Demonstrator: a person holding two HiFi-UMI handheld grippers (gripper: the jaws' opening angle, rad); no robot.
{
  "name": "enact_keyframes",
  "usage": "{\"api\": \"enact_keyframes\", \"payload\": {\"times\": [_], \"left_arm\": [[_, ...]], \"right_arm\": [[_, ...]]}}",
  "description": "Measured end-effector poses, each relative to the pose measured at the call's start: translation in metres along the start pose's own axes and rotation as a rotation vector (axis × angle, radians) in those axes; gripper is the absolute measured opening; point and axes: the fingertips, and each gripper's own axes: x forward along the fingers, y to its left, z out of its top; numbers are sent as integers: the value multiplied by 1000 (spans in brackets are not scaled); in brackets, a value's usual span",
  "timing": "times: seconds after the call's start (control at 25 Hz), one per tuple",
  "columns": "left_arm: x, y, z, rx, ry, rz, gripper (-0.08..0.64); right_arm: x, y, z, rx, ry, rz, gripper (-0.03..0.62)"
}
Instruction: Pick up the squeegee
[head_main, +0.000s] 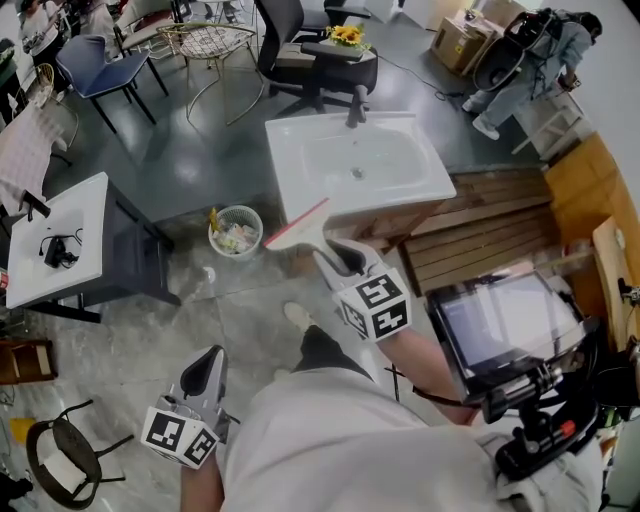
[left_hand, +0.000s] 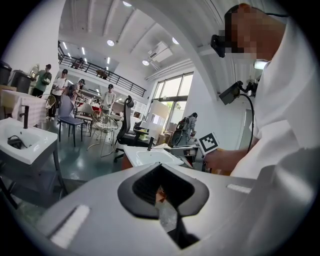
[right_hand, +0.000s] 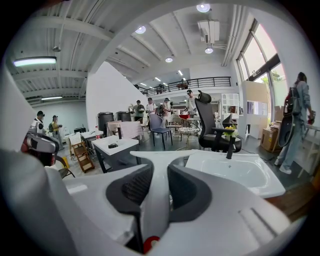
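The squeegee (head_main: 296, 224) has a white handle and a long blade with a red edge. It hangs in the air in front of the white sink (head_main: 290, 170), blade tilted up to the right, with my right gripper (head_main: 345, 258) shut on its handle. In the right gripper view the white handle (right_hand: 159, 185) runs between the dark pads, and the blade spreads across just beyond them. My left gripper (head_main: 205, 368) is low at the left, above the floor, its jaws together with nothing in them. The left gripper view shows those jaws (left_hand: 161, 192) meeting.
A mesh waste basket (head_main: 236, 230) stands on the floor left of the sink cabinet. At the far left is a white table (head_main: 70, 240) with black items. Wooden slats (head_main: 490, 235) lie right of the sink. An office chair (head_main: 310, 55) stands behind it. People are in the background.
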Motion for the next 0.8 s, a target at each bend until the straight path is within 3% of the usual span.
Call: {"api": "enact_keyframes", "payload": {"times": [0.8], "left_arm": [[9, 5, 9, 1, 3, -34, 8]], "right_arm": [[2, -8, 4, 10, 6, -32, 104]]}}
